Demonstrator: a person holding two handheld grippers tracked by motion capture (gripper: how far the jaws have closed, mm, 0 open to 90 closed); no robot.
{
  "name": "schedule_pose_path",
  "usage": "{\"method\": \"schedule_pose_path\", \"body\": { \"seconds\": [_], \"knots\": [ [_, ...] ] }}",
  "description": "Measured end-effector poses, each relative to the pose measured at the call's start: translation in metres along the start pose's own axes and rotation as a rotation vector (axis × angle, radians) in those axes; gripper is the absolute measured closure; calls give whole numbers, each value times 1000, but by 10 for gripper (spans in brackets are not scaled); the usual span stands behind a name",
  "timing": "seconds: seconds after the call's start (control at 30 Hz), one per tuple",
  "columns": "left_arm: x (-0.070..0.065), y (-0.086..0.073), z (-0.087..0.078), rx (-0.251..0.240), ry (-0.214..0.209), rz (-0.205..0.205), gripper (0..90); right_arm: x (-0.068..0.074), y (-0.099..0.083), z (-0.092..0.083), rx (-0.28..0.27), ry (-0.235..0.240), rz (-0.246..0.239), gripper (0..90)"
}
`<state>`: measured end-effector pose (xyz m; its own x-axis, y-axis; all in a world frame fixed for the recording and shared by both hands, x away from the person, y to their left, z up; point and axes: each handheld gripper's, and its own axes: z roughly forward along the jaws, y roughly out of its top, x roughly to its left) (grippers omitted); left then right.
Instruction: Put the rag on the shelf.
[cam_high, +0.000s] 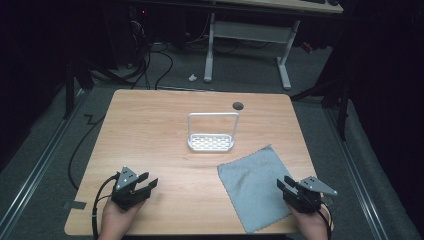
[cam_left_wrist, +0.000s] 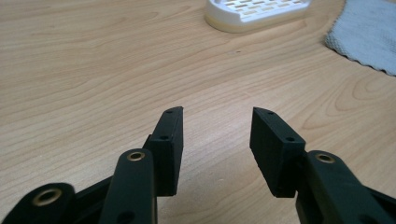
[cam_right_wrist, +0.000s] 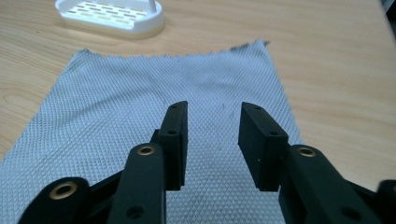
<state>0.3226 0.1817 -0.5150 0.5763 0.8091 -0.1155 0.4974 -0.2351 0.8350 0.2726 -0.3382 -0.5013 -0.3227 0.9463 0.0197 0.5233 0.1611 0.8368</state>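
Note:
A grey cloth (cam_high: 254, 185) lies flat on the wooden table's right front part, seen close up as the grey cloth (cam_right_wrist: 154, 107) in the right gripper view. A white slotted rack (cam_high: 211, 143) with a tall hoop handle stands at the table's middle. The same rack (cam_left_wrist: 254, 13) and a corner of the cloth (cam_left_wrist: 366, 35) lie ahead of my left gripper (cam_left_wrist: 217, 121). My left gripper (cam_high: 148, 181) rests open at the front left, nothing between its jaws. My right gripper (cam_high: 284, 183) is open at the cloth's right edge; in its own view the right gripper (cam_right_wrist: 214, 114) hovers over the cloth, with the rack (cam_right_wrist: 112, 16) beyond.
The wooden table (cam_high: 150, 130) has a round cable hole (cam_high: 238, 105) near its far edge. Beyond it stand a white desk frame (cam_high: 247, 40) and cables on a grey floor. A person's hands come in at the front edge.

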Motion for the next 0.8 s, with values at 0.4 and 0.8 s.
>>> {"method": "schedule_pose_path", "body": {
  "seconds": [0.4, 0.8],
  "knots": [
    [-3, -3, 1, -28, -11, 8, 483, -2, -4, 8, 48, 22, -38, 659],
    [-10, 0, 1, -17, -39, 6, 526, -20, -2, 17, 109, -56, -27, 876]
  ]
}}
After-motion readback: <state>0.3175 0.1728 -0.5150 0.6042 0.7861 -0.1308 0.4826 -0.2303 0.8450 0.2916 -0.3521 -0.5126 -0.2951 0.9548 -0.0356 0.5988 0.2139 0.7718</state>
